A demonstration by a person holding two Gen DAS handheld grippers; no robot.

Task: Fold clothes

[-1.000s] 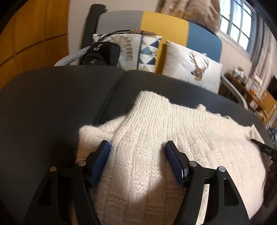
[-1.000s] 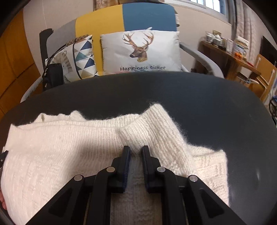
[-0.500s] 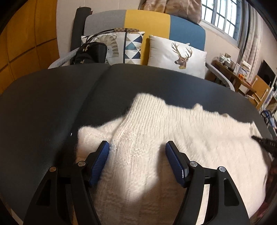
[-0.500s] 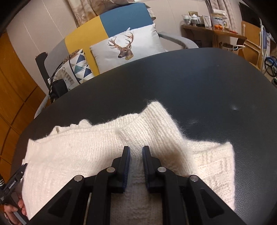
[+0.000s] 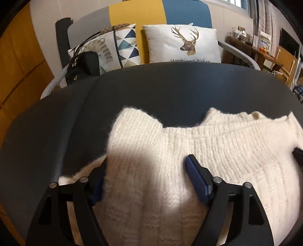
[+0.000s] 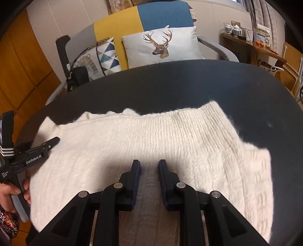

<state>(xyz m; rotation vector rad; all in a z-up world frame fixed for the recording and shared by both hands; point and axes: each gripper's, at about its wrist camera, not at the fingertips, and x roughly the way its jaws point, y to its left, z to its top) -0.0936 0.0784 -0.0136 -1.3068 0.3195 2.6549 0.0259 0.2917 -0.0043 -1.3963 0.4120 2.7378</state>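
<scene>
A: Left wrist view first. Where does the garment lie?

B: The white knit sweater (image 5: pixel 189 160) lies on the dark table (image 5: pixel 170 90), at the near side. Its far edge runs uneven: one rounded fold rises at the left, then a dip, then a lower ridge toward the right. Bare tabletop extends beyond that edge to the far rim, and more bare surface lies to the left of the sweater.

A: State of the left gripper (image 5: pixel 145 176)?

B: Jaws set wide, and they have just been opening further. A raised fold of knit sits between them. The right pad (image 5: pixel 197 181) stands clear beside the fold; the left pad is half hidden by fabric, so contact there cannot be told. No grip is visible.

A: Beyond the table?

B: A sofa (image 5: pixel 147 11) with a deer cushion (image 5: pixel 181 45), a triangle-patterned cushion (image 5: pixel 123 45) and a black bag (image 5: pixel 83 66).

A: Now the right wrist view.

B: The sweater (image 6: pixel 151 136) spreads across the near half of the table (image 6: pixel 189 79). The far edge is fairly straight; the right edge steps down to a near corner. Open tabletop remains to the far side and to the right.

A: The right gripper (image 6: pixel 149 170)?

B: Jaws parted narrowly, having just been opening. A strip of knit lies in the gap; the pads do not visibly press it.

A: Anything at the left margin?

B: The left gripper (image 6: pixel 47 144), held by a hand (image 6: pixel 11 191), with its tip over the sweater's left edge.
</scene>
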